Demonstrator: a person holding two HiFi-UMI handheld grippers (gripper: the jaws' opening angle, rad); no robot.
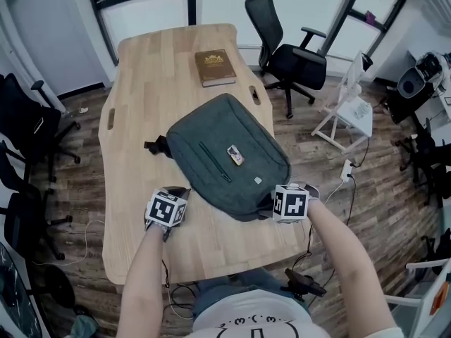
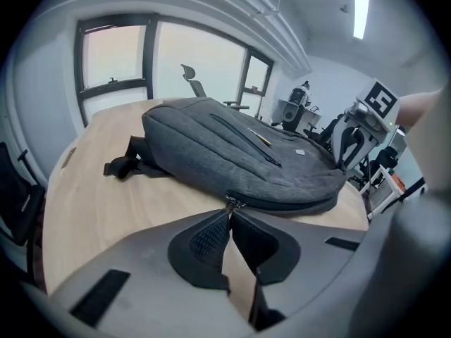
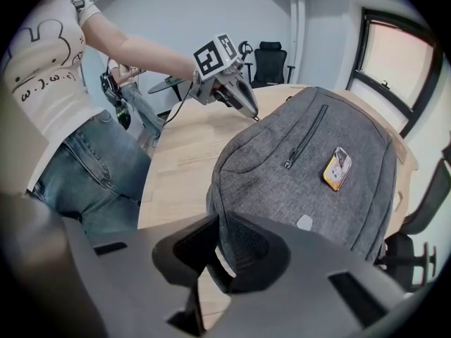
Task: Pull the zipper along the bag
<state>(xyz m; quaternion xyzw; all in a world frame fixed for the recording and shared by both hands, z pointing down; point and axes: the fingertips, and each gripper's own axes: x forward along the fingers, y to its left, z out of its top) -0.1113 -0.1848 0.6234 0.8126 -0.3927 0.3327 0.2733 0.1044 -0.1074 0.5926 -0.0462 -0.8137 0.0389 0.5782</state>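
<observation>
My left gripper [image 2: 230,214] pinches the zipper pull [image 2: 233,202] on the grey bag's [image 1: 218,146] near-left edge while my right gripper [image 3: 215,222] clamps its near-right corner fabric on the table [image 1: 141,97].

Head view looks steeply down on the table [image 1: 141,83]; both gripper views face the bag [image 1: 225,153] closely

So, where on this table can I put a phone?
Bare wood: the table's left strip beside the backpack, the band between book and backpack, the near edge. Crowded: the backpack's near rim, left tongs on its zipper pull, right tongs on its corner.
</observation>
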